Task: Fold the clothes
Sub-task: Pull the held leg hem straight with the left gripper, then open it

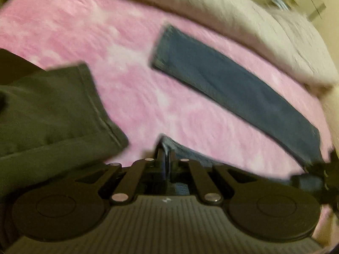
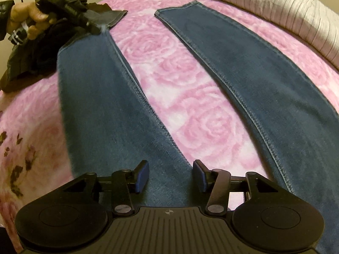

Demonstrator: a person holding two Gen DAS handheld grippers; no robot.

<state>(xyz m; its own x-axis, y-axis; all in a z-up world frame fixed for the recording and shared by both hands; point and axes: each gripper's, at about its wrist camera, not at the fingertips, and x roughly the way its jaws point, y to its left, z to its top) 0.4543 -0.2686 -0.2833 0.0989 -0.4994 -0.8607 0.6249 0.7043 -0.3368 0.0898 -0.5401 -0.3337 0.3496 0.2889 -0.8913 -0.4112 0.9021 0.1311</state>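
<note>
Jeans spread flat on the bed, one hem gripped.

Right gripper [image 2: 170,176]: fingers apart, above the jeans [image 2: 110,110] thigh. Left gripper [image 1: 166,158]: fingers clamped on the left leg's hem. Pink blanket [image 2: 186,114] beneath; dark garment [image 1: 48,105] alongside; beige pillow [image 2: 275,2] farthest.

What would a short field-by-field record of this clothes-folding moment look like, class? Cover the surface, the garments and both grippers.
surface: pink rose-patterned blanket
main garment: blue jeans, legs spread apart and lying flat
other garment: dark garment beside the hem of the left leg
left gripper: shut on the jeans at the hem of one leg
right gripper: open, over the upper part of the same leg, holding nothing
background: pale bedding along the blanket's far edge
fold state: not yet started
</note>
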